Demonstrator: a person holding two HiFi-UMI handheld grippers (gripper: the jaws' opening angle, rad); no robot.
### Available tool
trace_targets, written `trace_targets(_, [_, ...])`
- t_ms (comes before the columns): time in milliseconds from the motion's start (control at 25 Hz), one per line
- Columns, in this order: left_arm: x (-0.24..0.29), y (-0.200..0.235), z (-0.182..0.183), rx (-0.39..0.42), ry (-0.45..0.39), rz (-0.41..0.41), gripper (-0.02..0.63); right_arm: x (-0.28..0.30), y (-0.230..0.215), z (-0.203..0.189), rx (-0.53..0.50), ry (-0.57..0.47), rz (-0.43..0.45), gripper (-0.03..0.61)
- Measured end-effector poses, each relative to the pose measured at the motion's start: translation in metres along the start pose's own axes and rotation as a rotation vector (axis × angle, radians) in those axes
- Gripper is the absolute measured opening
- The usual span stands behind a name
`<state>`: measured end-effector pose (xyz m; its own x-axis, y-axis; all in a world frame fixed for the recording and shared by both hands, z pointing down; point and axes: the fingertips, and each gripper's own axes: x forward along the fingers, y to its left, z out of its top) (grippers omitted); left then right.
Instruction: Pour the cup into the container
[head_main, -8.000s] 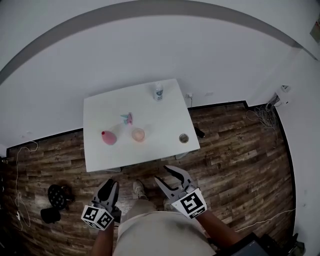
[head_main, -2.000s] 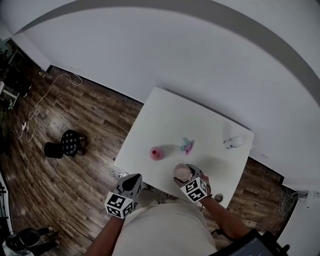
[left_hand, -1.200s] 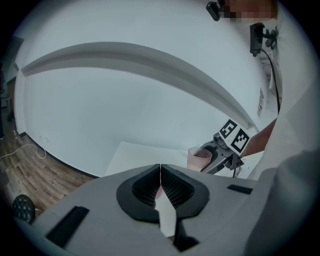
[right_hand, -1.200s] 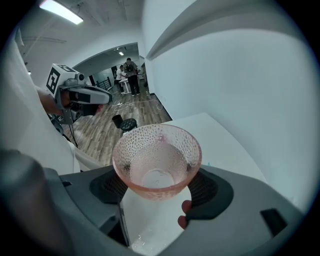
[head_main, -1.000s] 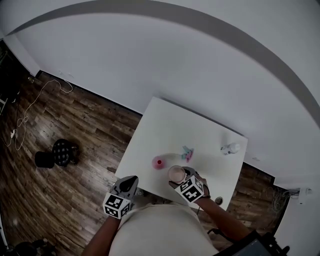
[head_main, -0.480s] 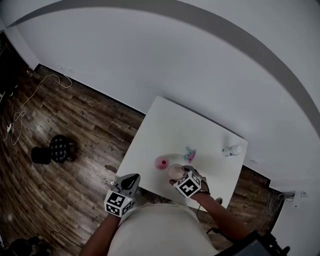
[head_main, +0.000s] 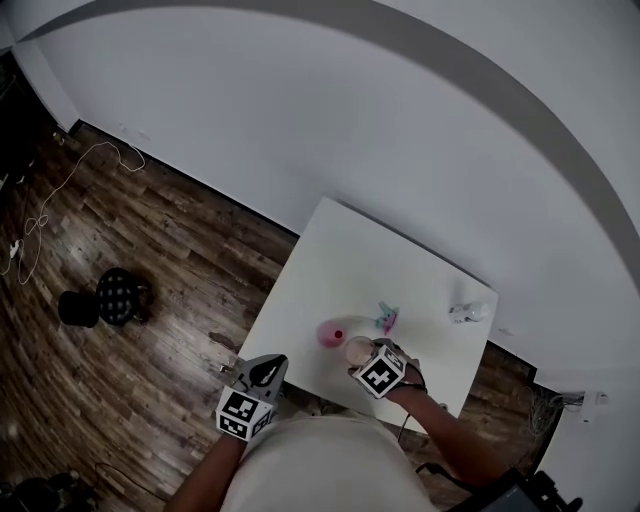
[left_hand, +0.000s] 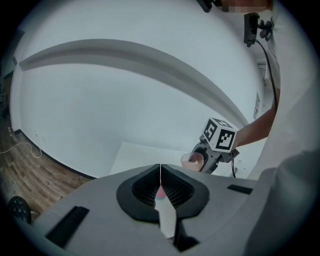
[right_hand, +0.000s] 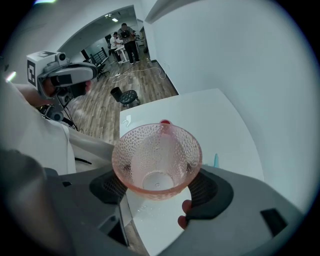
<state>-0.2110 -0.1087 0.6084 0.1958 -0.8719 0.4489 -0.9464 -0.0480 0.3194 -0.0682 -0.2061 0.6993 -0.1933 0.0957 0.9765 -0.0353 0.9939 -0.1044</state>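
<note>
White tabletop (head_main: 380, 262) stands on a wood floor (head_main: 150, 260) against a white wall (head_main: 300, 120). Right gripper (head_main: 367, 360) pinches the pink dimpled cup (right_hand: 157, 160) between its jaws, above the tabletop's near edge, just beside the pink container (head_main: 331, 334). Left gripper (head_main: 265, 370) has its jaws pressed together, empty, off the tabletop's near corner.

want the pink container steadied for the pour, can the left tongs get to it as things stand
Probably yes: the left tongs hang shut beside the table with nothing between them and the pink container; the right tongs hold the cup on its other side. They must open first.
</note>
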Motion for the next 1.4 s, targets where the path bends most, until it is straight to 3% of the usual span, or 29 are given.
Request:
trace_targets(640, [-0.002,0.022,0.003,0.002,-0.007,-0.018,0.012,0.013,0.002,0.001,-0.003,0.142,0.022,0.36])
trace_targets(1400, [0.004,0.03,-0.001,-0.011,-0.013,-0.028,0.012,0.017,-0.001,0.005,-0.014,0.229,0.048,0.36])
